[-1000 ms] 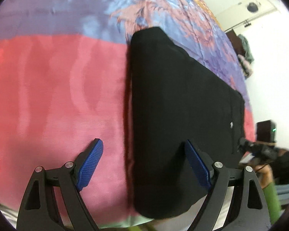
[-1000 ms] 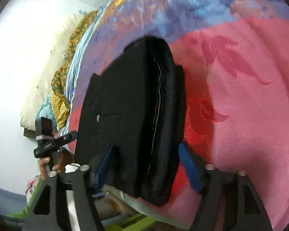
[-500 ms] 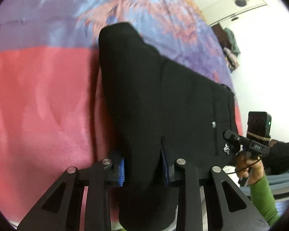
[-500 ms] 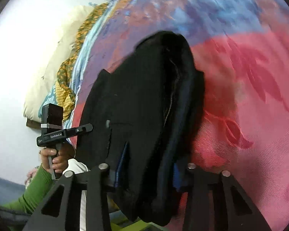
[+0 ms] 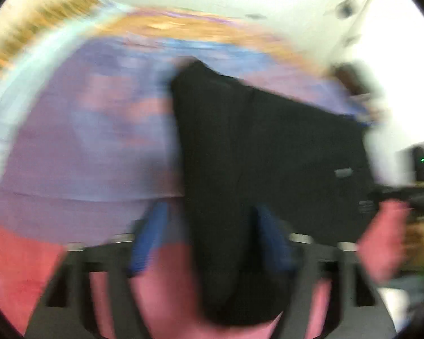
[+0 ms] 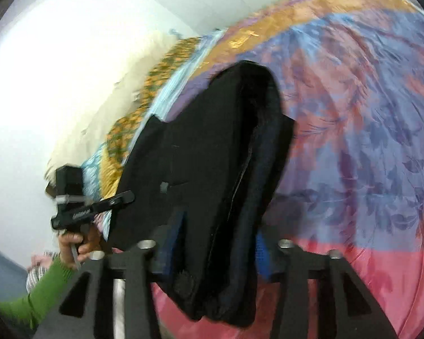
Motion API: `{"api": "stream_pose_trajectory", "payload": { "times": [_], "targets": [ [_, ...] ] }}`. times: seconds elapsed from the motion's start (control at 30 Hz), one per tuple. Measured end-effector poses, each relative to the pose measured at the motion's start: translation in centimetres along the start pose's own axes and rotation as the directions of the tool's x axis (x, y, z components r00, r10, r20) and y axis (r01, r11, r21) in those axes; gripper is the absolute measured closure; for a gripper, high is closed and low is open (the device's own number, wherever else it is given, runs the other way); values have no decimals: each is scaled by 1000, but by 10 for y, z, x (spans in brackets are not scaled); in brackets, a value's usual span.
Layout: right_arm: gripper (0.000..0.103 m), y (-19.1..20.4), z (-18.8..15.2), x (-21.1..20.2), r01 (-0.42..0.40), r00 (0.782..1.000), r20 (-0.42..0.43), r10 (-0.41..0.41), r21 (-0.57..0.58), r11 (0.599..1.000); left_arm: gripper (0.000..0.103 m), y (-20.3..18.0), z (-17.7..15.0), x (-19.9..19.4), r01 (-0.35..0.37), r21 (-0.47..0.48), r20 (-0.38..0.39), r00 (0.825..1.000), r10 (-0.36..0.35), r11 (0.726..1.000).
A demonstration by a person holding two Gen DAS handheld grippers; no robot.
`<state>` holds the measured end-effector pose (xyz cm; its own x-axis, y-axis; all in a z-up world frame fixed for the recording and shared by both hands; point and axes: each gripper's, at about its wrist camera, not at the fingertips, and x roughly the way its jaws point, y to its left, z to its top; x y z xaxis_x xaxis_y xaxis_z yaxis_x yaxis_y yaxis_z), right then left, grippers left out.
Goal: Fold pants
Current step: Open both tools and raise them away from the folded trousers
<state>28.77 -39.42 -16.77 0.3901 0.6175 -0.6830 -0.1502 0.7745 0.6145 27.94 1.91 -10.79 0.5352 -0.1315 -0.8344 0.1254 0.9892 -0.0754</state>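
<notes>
The black pants (image 5: pixel 268 152) are folded into a thick bundle and hang above the bed. The left wrist view is badly blurred. My left gripper (image 5: pixel 212 240) has its blue pads either side of the near edge of the pants (image 5: pixel 220 254) and looks shut on it. My right gripper (image 6: pixel 216 243) is shut on the other near edge of the pants (image 6: pixel 212 163), with cloth bulging out between and below the jaws. The other gripper (image 6: pixel 90 212) and the hand holding it show at the left of the right wrist view.
The bedspread (image 6: pixel 367 141) is purple and blue with a floral print, pink (image 6: pixel 353 276) near me, with an orange band at the far side. A patterned pillow (image 6: pixel 144 107) lies by the white wall. A green sleeve (image 6: pixel 42 291) is at lower left.
Both grippers have risen with the pants, lifting the near edge off the bed. The views now tilt up to show the far bed edge and wall. The left view is motion-blurred.
</notes>
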Motion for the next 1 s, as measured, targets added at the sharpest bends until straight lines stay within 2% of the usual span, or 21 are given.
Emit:
{"api": "stream_pose_trajectory", "payload": {
  "times": [0.03,0.13,0.17,0.2,0.23,0.27,0.3,0.37,0.43,0.5,0.6,0.67,0.73,0.8,0.87,0.93,1.0],
  "targets": [
    [35,-18,-5,1,119,993,-6,-119,23,993,26,1,-11,4,-79,17,7,997,78,997],
    [35,-54,-34,-22,306,952,-12,-306,31,951,26,21,-68,-5,-108,61,39,994,105,992],
    [34,-62,-49,-36,335,942,-2,-335,25,942,25,25,-83,-11,-129,69,47,991,126,989],
    [26,-65,-59,-47,356,934,5,-356,17,934,25,30,-98,-18,-154,74,57,987,149,985],
    [11,-67,-74,-62,391,920,16,-391,4,921,23,35,-112,-27,-174,75,67,983,169,982],
    [4,-65,-91,-81,429,903,37,-428,-11,903,20,40,-123,-38,-191,67,82,979,185,979],
    [0,-61,-104,-97,457,888,62,-455,-22,889,17,43,-131,-50,-212,50,105,973,206,976],
    [0,-49,-122,-123,501,862,106,-496,-28,865,7,36,-131,-74,-251,2,174,953,247,968],
    [0,-28,-134,-145,514,848,155,-506,-15,858,5,31,-128,-100,-256,-38,243,935,258,966],
    [0,-4,-137,-160,514,839,217,-499,-16,858,5,19,-117,-123,-218,-34,276,936,219,975],
    [0,55,-140,-176,535,806,341,-484,-69,842,5,-2,-95,-159,-181,-20,359,917,176,983],
    [0,90,-139,-180,560,785,390,-481,-115,821,4,-15,-84,-182,-170,-9,402,902,159,985],
    [0,124,-137,-183,592,760,435,-483,-155,791,3,-24,-83,-205,-197,-5,417,891,181,980],
    [0,159,-136,-184,627,728,493,-477,-195,754,2,-37,-82,-220,-258,18,416,880,228,966],
    [0,182,-140,-188,643,711,526,-468,-214,736,1,-51,-88,-231,-316,76,420,870,257,946],
    [0,199,-146,-188,633,719,529,-451,-229,740,1,-60,-99,-236,-336,120,421,870,258,934],
    [0,208,-157,-186,599,745,510,-429,-228,768,1,-69,-117,-241,-302,148,409,886,219,942]
  ]
}}
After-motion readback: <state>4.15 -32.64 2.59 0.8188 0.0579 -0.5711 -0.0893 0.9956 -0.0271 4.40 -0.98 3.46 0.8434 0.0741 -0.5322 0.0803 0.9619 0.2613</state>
